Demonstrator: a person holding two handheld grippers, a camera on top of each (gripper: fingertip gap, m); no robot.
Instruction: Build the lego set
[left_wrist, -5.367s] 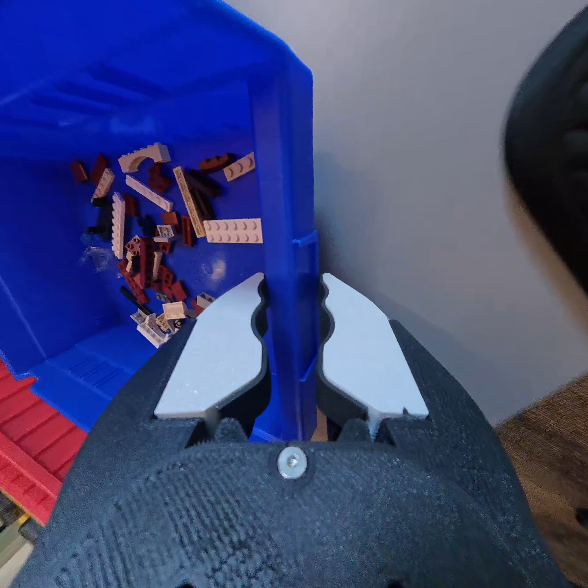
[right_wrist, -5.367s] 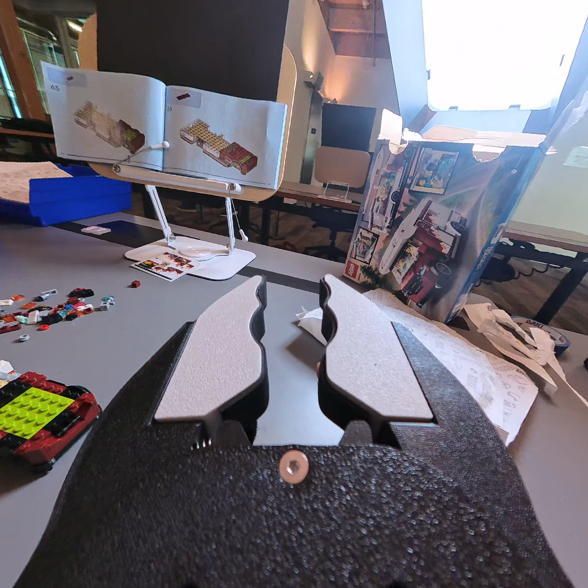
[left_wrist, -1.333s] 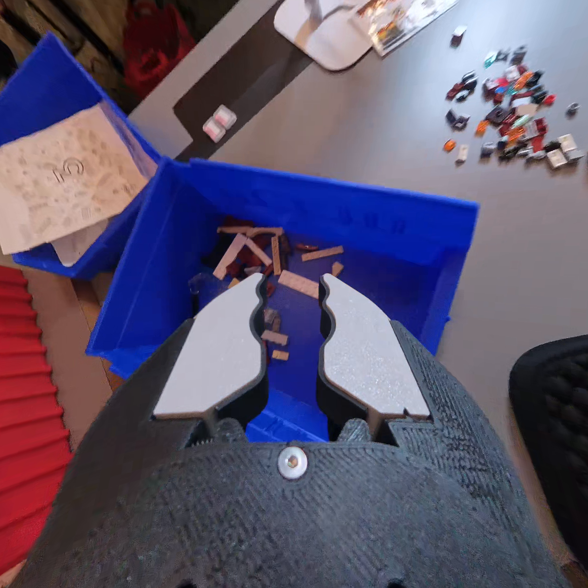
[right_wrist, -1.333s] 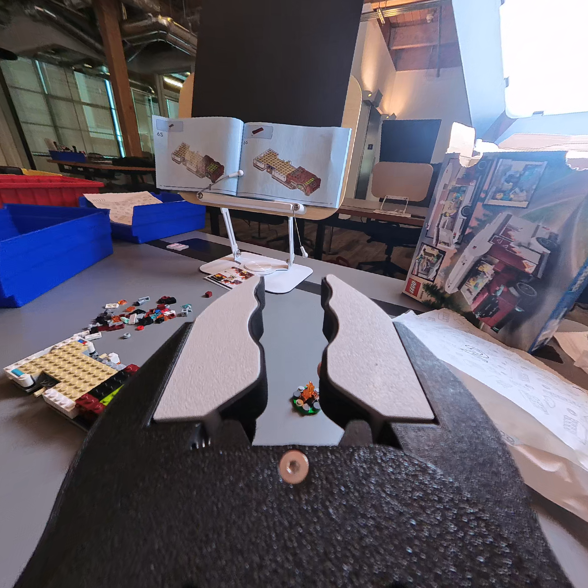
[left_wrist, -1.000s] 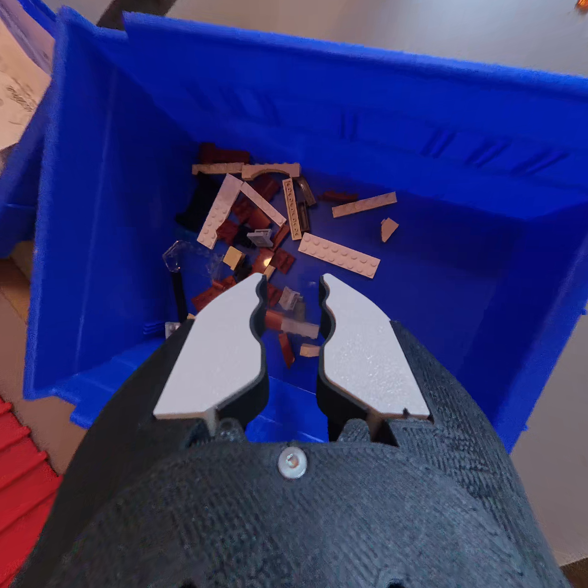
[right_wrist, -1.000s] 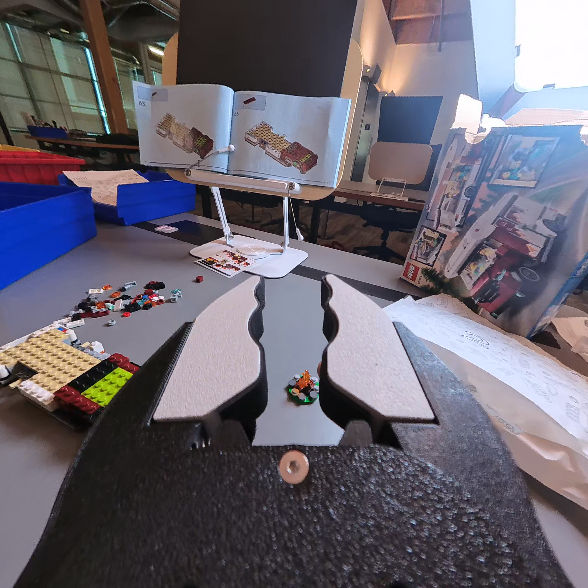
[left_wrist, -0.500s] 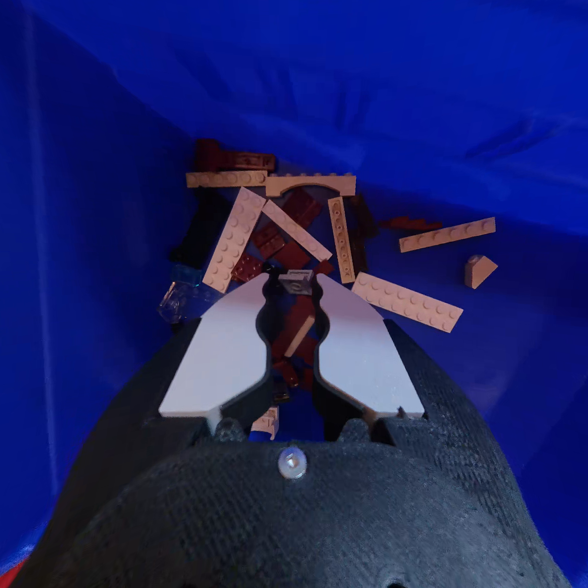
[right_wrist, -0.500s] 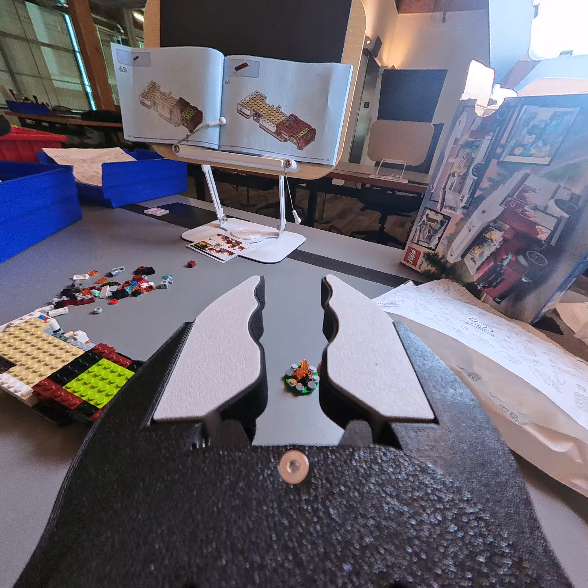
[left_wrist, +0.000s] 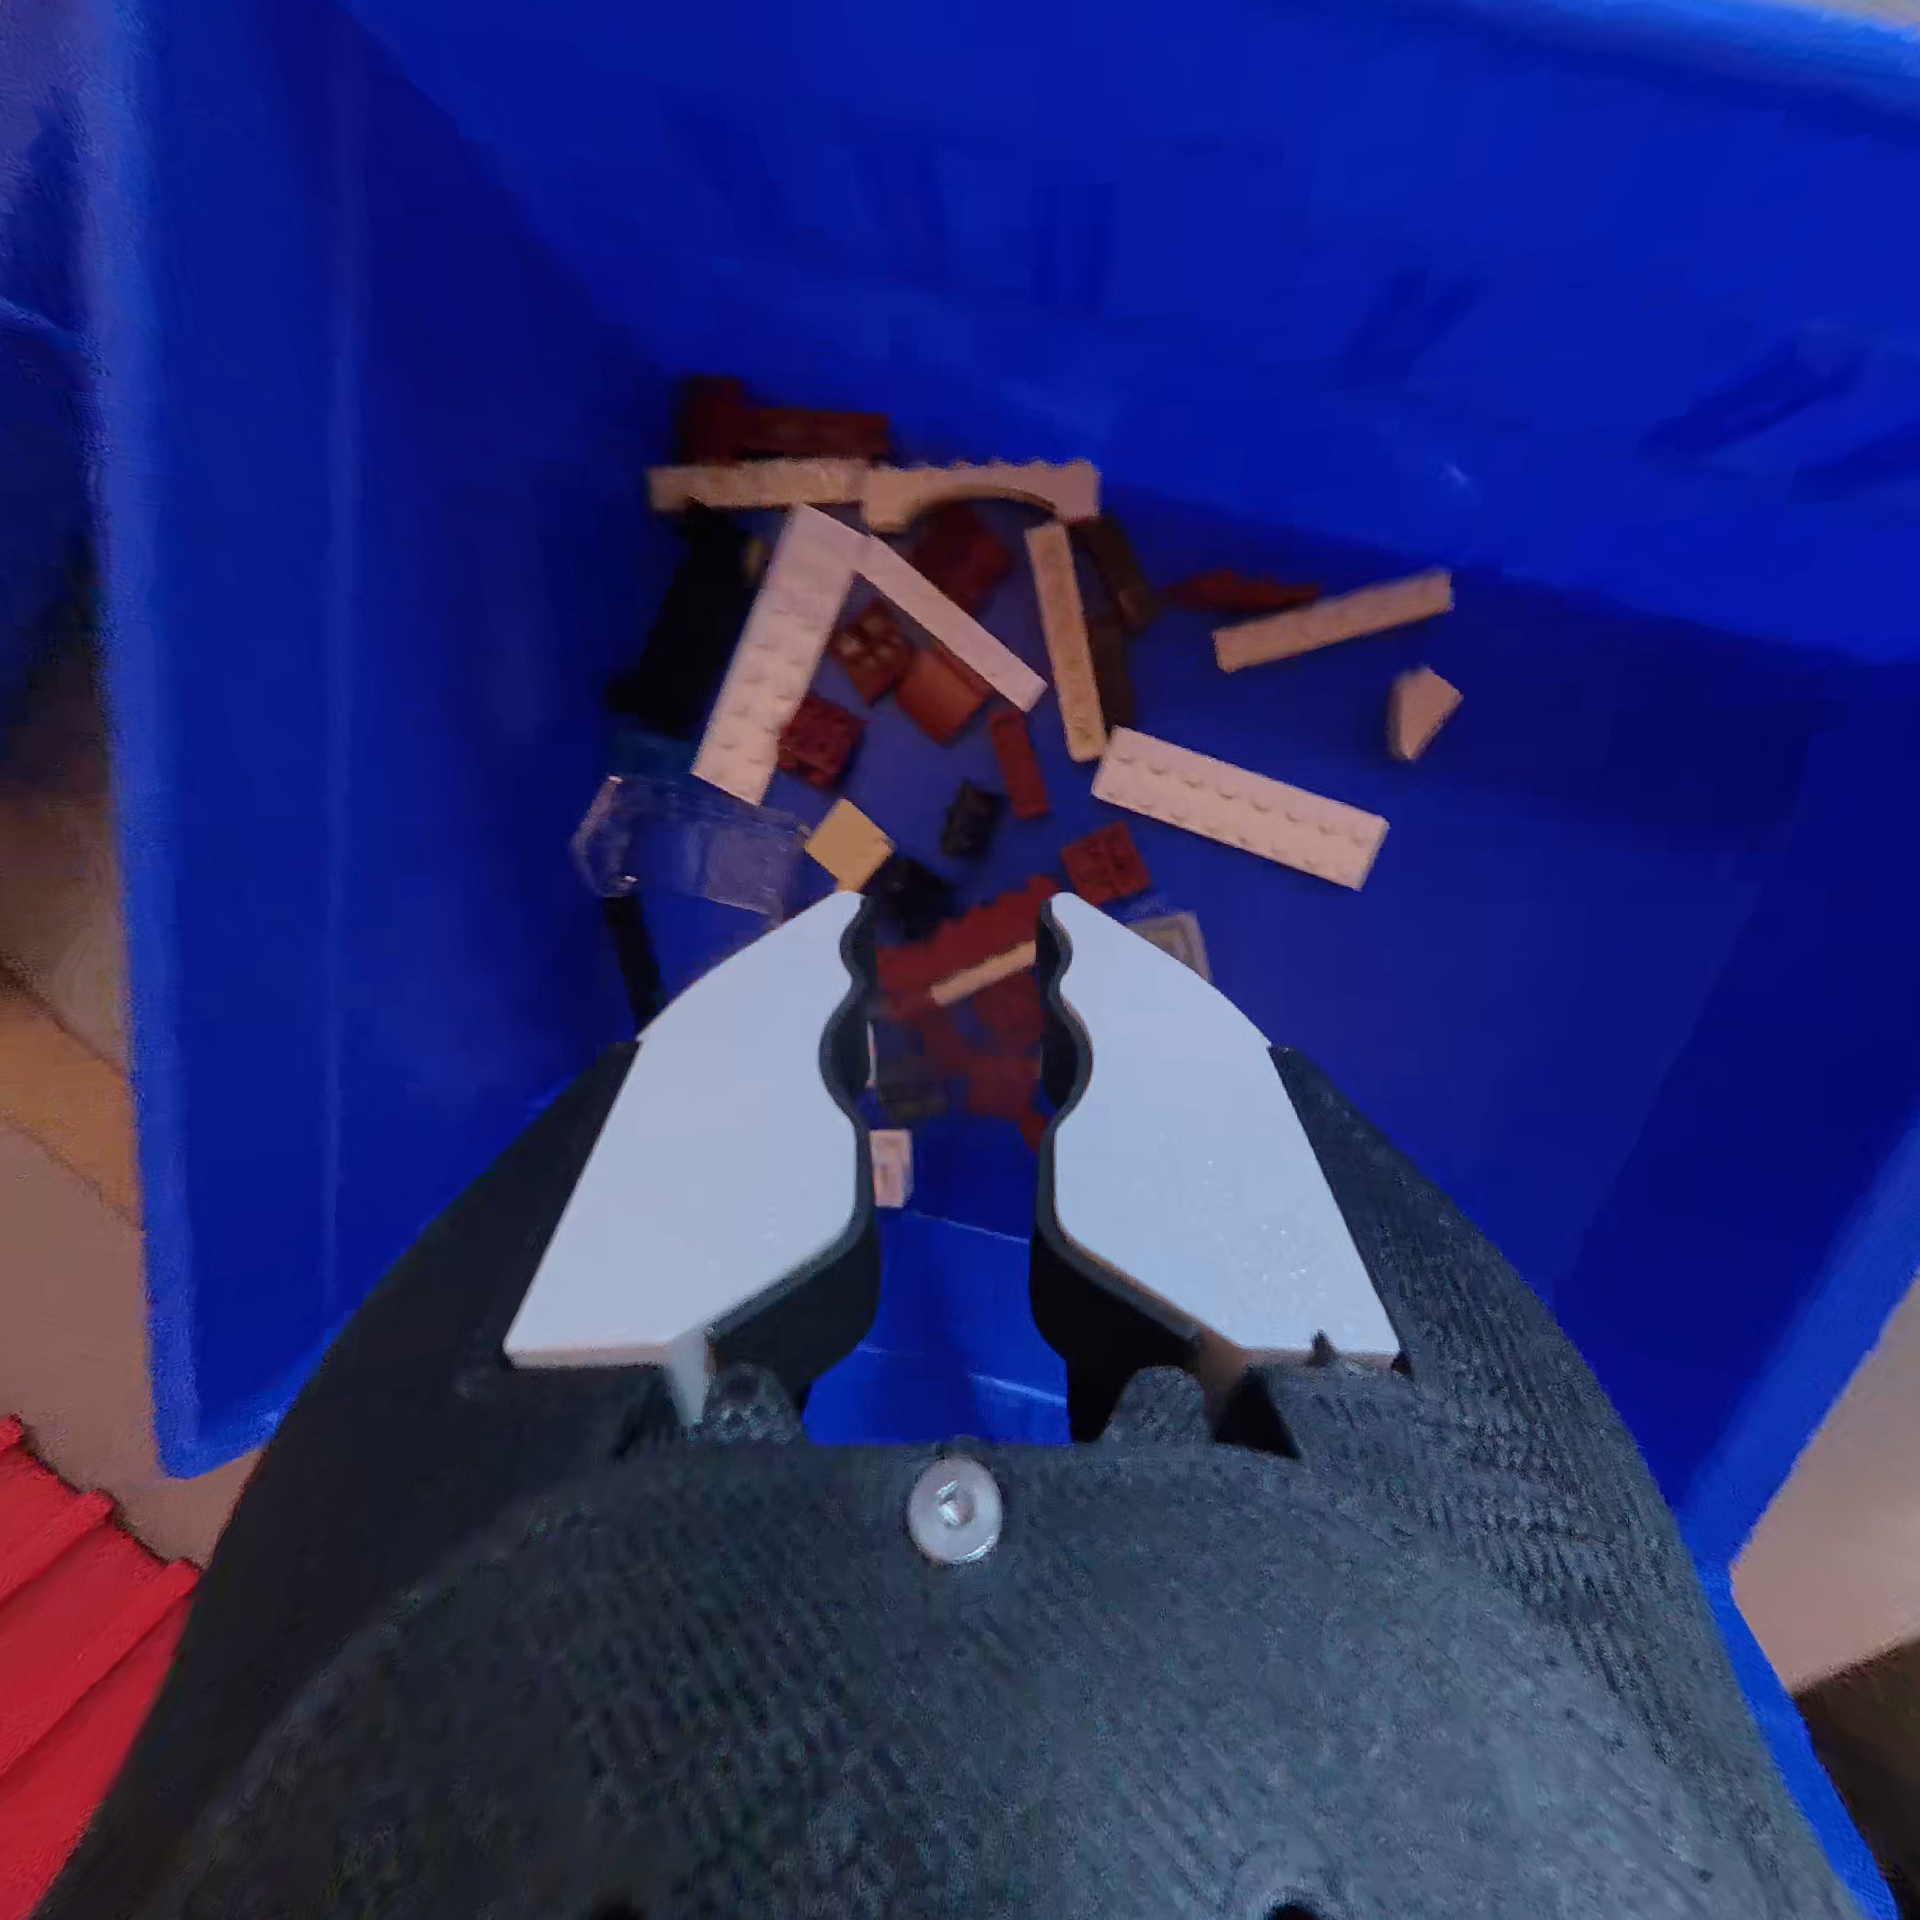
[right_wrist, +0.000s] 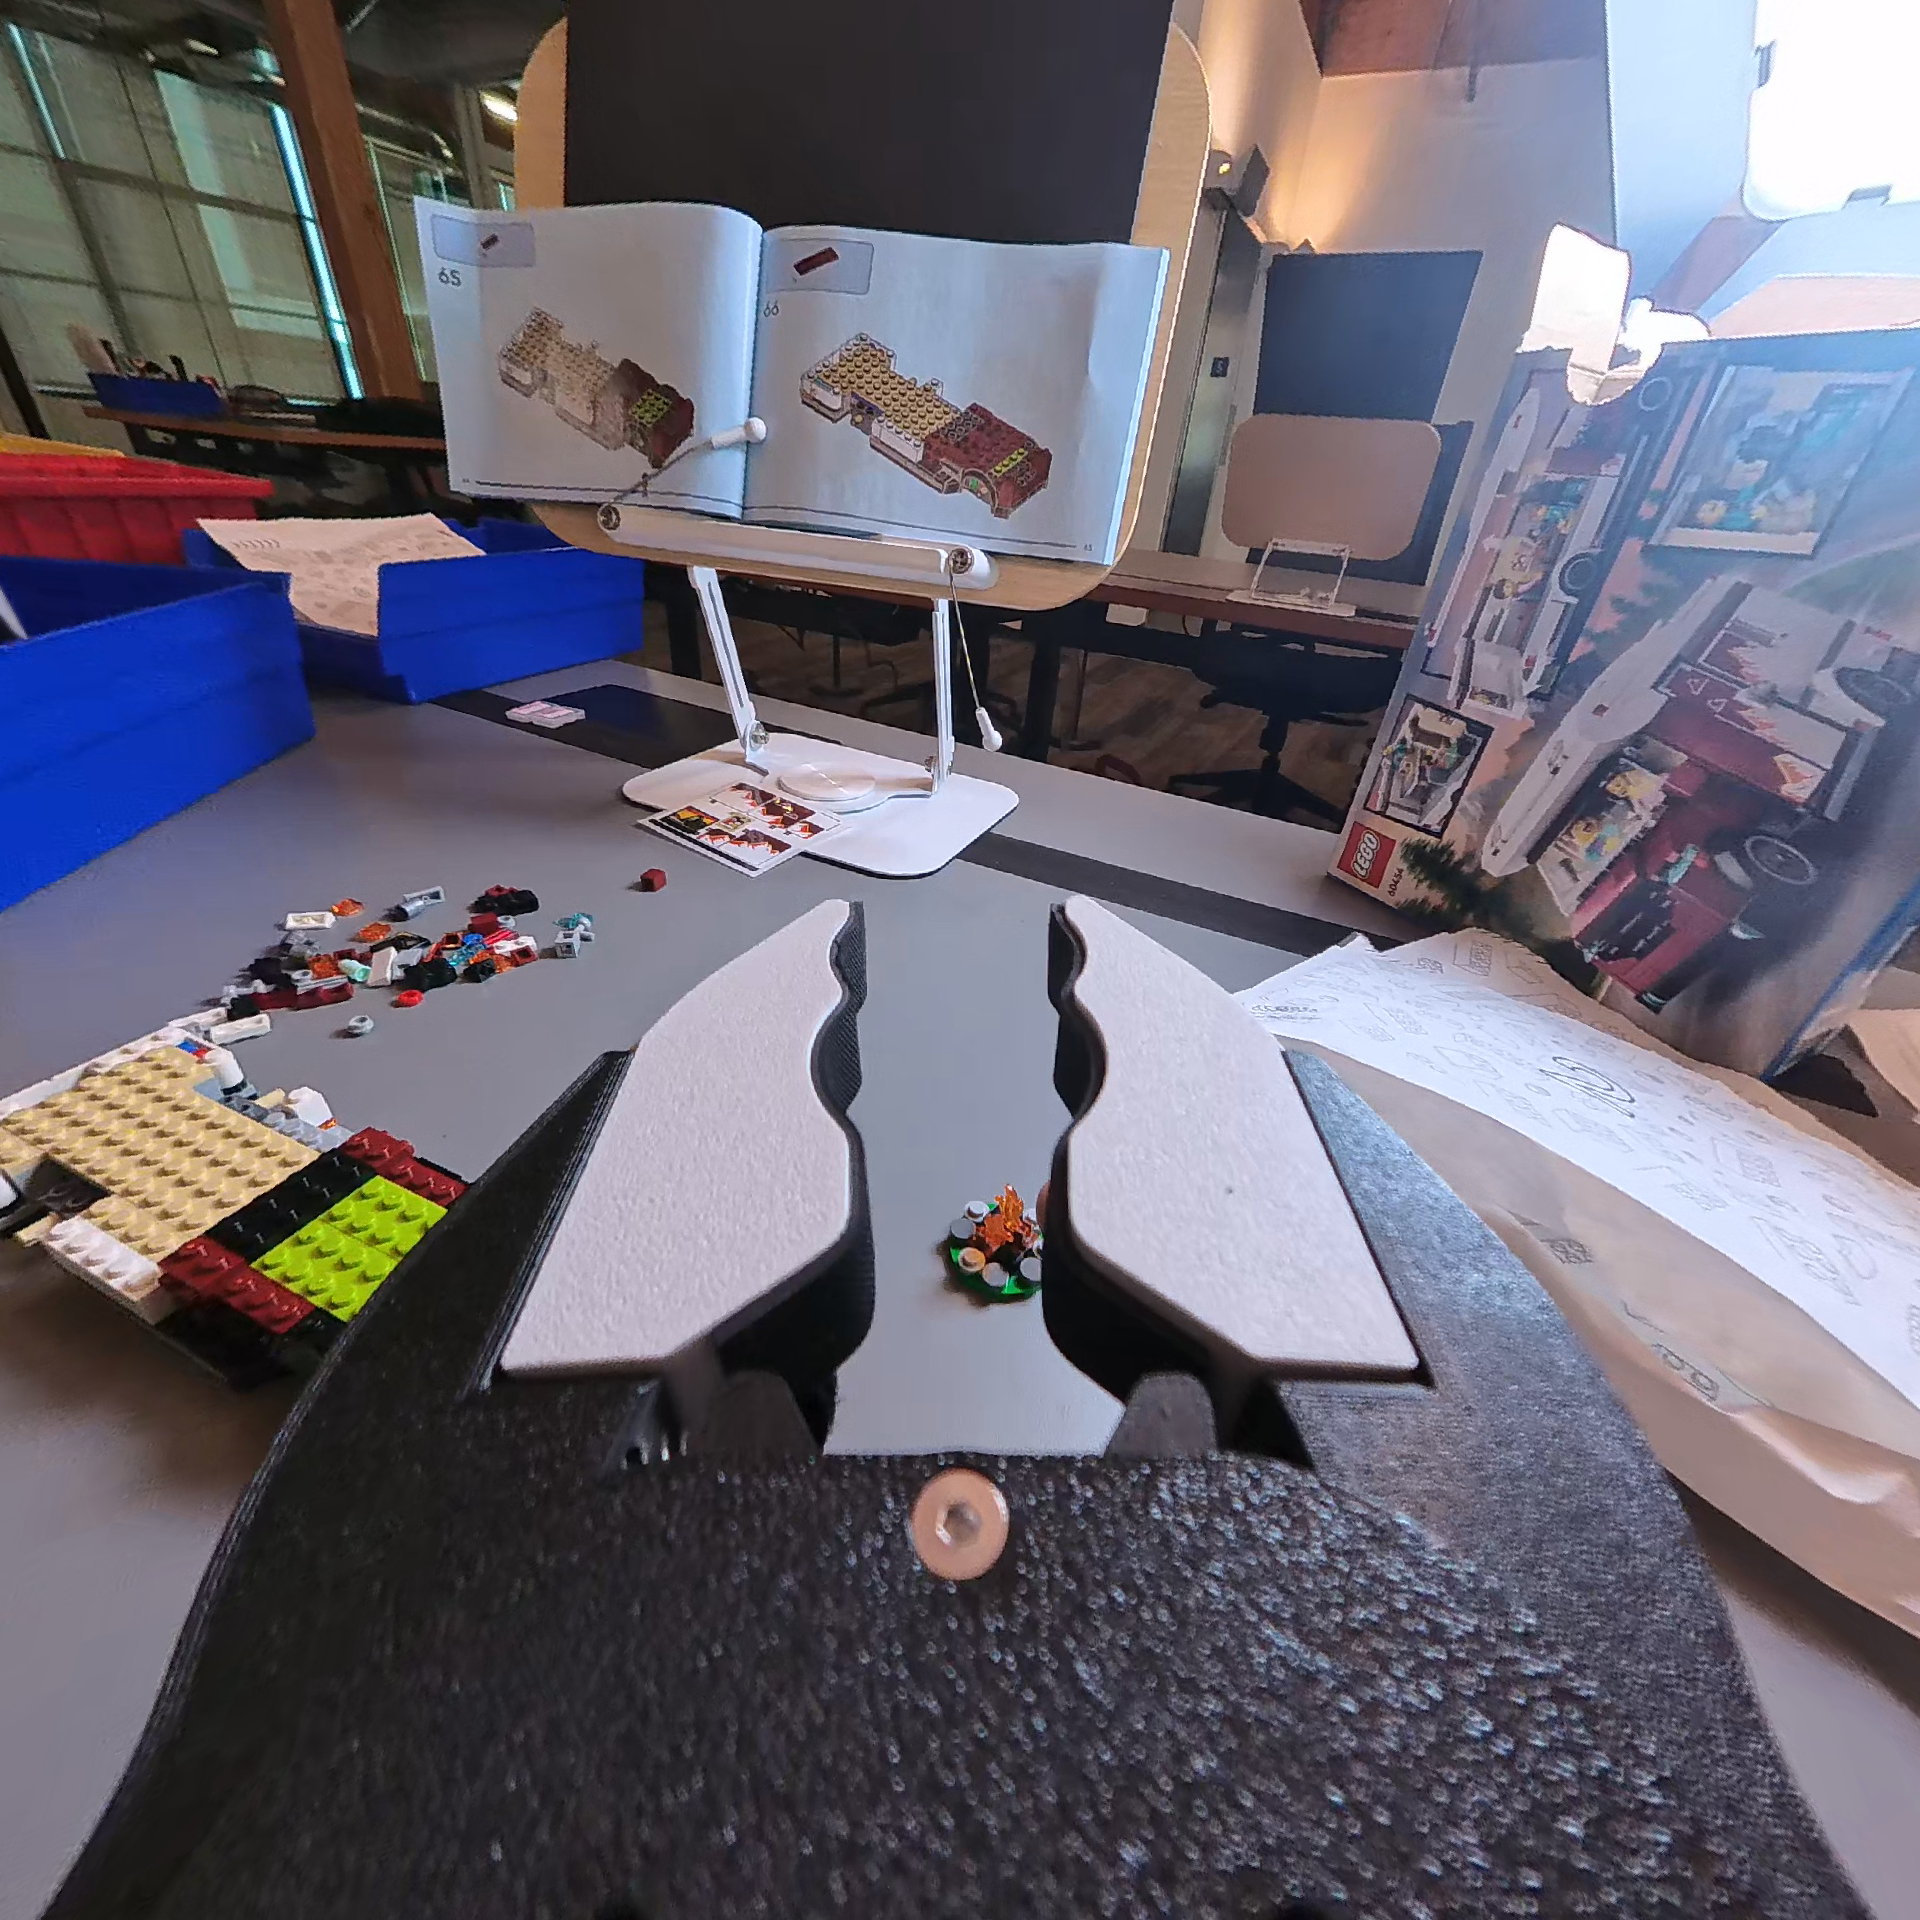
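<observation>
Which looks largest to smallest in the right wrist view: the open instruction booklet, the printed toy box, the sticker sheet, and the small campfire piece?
1. Printed toy box, though part of it is cut off by the frame.
2. Open instruction booklet.
3. Sticker sheet.
4. Small campfire piece.

The campfire piece lies nearest the camera yet looks smallest, so that rank is safe.

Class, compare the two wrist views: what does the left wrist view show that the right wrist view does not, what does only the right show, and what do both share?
Only the left: the inside of a blue bin with loose bricks, among them a long tan plate and a clear piece; the left tongs hang open above them.

Only the right: an open instruction booklet on a stand, a part-built model, a set box, and the right tongs, open over the grey table.

Both: open, empty tongs and blue bins.
</observation>
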